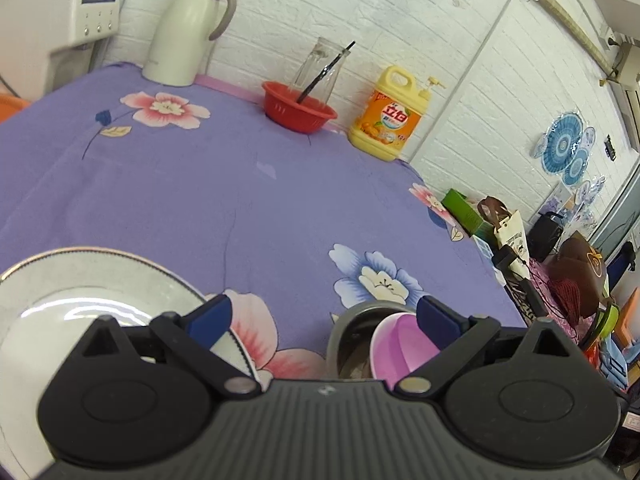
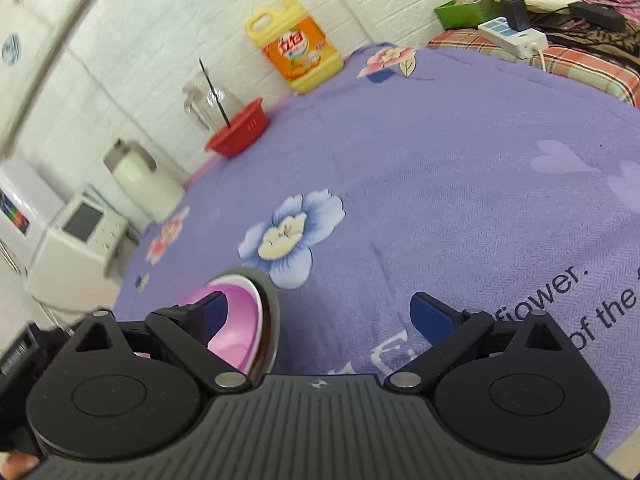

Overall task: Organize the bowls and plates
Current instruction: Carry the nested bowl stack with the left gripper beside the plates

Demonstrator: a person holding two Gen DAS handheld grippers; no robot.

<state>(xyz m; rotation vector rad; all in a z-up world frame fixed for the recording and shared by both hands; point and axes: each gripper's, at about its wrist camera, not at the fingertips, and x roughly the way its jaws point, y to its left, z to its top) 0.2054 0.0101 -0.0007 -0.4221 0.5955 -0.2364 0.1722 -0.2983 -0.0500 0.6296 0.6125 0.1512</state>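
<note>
My left fingers [image 1: 324, 318] stand wide apart with nothing between them but the purple flowered cloth [image 1: 240, 200] that covers the worktop. The white plate [image 1: 80, 292] with its dark rim lies flat on the cloth at my lower left, and the tip of one left finger sits over its near edge; I cannot tell whether it touches. To the lower right, the pink bowl [image 1: 400, 344] sits tilted inside a grey metal bowl [image 1: 352, 328], just beside my other left fingertip.

My right fingers [image 2: 320, 316] are spread wide too and hold nothing. In that view the pink bowl [image 2: 236, 320] nests in the grey bowl [image 2: 270, 312] at the lower left, and one right fingertip lies in front of it; contact is unclear. The other fingertip hangs over bare cloth with printed letters.

Along the white brick wall at the far edge of the worktop stand a cream jug [image 1: 188, 28], a red basket [image 1: 298, 108] with a glass jar [image 1: 320, 68] behind it, and a yellow detergent bottle [image 1: 390, 116].
</note>
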